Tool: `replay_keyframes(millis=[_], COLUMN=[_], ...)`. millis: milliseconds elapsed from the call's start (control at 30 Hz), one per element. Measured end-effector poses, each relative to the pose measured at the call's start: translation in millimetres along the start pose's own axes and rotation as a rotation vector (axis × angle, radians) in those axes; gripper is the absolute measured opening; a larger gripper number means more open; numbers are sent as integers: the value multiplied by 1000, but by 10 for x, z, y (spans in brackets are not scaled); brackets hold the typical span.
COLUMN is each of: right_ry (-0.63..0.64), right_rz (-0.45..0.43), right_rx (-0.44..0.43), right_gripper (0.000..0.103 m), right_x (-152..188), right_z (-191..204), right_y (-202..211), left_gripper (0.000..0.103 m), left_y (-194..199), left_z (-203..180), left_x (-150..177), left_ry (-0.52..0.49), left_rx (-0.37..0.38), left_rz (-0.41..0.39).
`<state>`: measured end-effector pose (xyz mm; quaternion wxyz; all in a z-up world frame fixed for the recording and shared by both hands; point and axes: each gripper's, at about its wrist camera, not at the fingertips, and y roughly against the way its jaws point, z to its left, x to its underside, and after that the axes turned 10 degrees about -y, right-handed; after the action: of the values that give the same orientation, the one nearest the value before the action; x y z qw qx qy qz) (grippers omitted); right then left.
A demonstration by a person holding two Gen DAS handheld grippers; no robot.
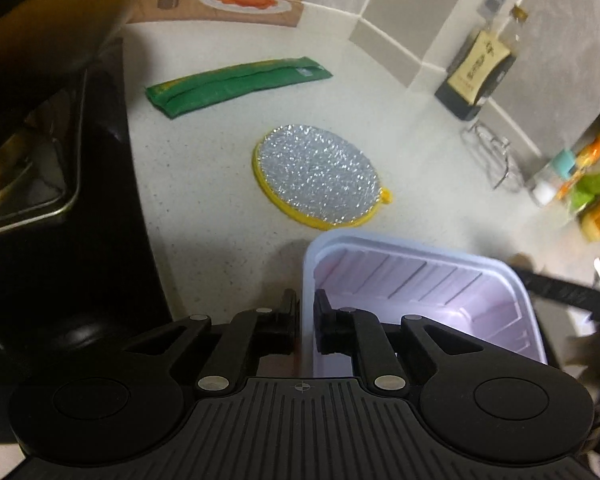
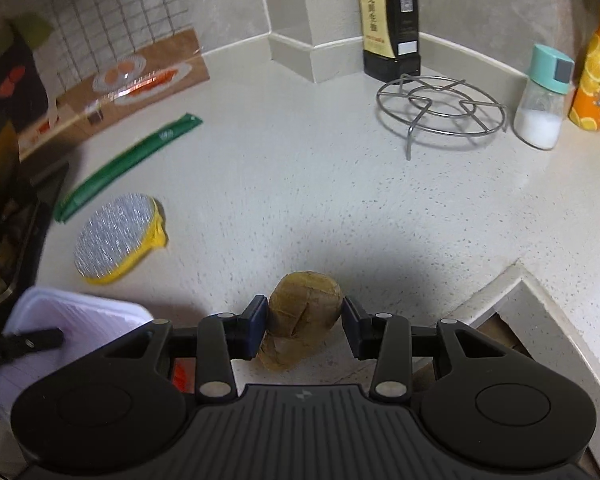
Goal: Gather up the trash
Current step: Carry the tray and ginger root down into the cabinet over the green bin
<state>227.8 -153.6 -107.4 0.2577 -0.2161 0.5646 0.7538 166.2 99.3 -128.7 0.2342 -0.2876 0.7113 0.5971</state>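
The left claw was clamped on the near wall of a pale plastic tray, one finger inside it and one outside. Just beside the tray, the right claw gripped a brown crumpled lump of trash above the speckled desk. Beyond the tray lay a round silver scrubber with a yellow rim, then a long green packet. Farther off stood a wire trivet and a dark bottle
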Motion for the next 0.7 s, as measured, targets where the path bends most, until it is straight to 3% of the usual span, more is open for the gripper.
replay_keyframes(millis=[100, 200, 267, 500, 567, 633, 700], right_ry=[34, 63, 69, 62, 33, 6, -9], right_rz=[-8, -29, -37, -52, -61, -61, -47], right_rx=[-4, 11, 27, 90, 101, 100, 97], right_gripper=[41, 52, 53, 57, 54, 39, 38], right_x=[48, 80, 78, 137, 165, 184, 193], right_z=[24, 41, 51, 189, 209, 221, 244], right_y=[-39, -66, -88, -173, -158, -130, -102], left_gripper=[12, 12, 11, 11, 11, 11, 11], left_y=[113, 197, 245, 216, 184, 128, 71], left_z=[15, 11, 18, 65, 75, 99, 121], left_x=[9, 0, 3, 14, 21, 5, -15], left_ry=[10, 6, -4, -69, -85, -85, -86], left_rx=[10, 11, 5, 5, 16, 28, 39], left_rz=[-43, -72, -85, -56, -49, -29, -11])
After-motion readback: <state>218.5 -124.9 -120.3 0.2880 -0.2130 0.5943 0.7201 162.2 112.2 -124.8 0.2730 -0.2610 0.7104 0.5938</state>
